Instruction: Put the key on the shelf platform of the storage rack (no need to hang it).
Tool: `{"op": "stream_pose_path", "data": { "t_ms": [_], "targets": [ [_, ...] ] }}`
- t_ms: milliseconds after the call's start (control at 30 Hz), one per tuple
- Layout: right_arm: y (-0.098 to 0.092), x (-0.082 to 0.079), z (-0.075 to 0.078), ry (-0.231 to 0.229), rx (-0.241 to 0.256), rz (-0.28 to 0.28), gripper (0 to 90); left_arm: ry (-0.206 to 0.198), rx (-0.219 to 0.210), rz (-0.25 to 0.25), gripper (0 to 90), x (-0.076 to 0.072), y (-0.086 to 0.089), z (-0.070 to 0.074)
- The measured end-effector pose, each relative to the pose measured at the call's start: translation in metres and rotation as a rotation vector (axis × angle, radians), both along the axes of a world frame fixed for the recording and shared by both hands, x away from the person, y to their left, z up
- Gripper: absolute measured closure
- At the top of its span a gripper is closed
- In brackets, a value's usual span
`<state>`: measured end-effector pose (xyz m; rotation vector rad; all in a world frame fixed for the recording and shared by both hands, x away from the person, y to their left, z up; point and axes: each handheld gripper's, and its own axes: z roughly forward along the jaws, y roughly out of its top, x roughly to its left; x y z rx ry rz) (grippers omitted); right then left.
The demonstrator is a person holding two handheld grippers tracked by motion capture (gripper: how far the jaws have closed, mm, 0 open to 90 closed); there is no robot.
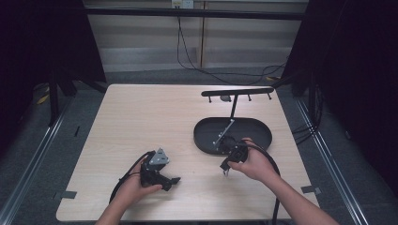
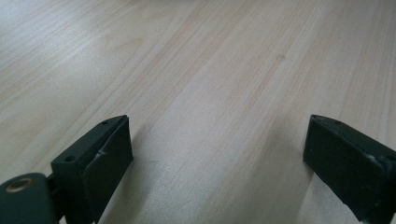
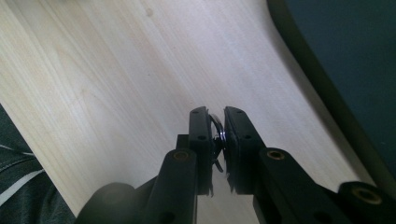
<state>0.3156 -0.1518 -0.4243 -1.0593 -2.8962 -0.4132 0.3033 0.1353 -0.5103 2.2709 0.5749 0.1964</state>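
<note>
near the front edge of the wooden table (image 1: 141, 117), the left gripper (image 1: 172, 182) rests low over bare wood, its jaws spread wide with nothing between them. to its right, the right gripper (image 1: 225, 168) points down at the table just in front of the tray, jaws nearly closed on a small metal ring (image 3: 217, 133) pinched between the pads; what exactly the ring is cannot be told. just beyond that hand lies a black oval tray (image 1: 206, 136), from which a thin post rises to a black rack bar (image 1: 237, 92) with small pegs; one dark item hangs from it. beyond the table are grey carpet, trailing cables and a pale wall.
</note>
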Motion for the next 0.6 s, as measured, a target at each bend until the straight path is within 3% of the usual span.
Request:
{"op": "stream_pose_path", "data": {
  "t_ms": [600],
  "targets": [
    [-0.017,0.011,0.020,-0.018,-0.011,-0.044,82.2,0.000,-0.001,0.000,7.6,0.000,0.000,0.000]
  ]
}}
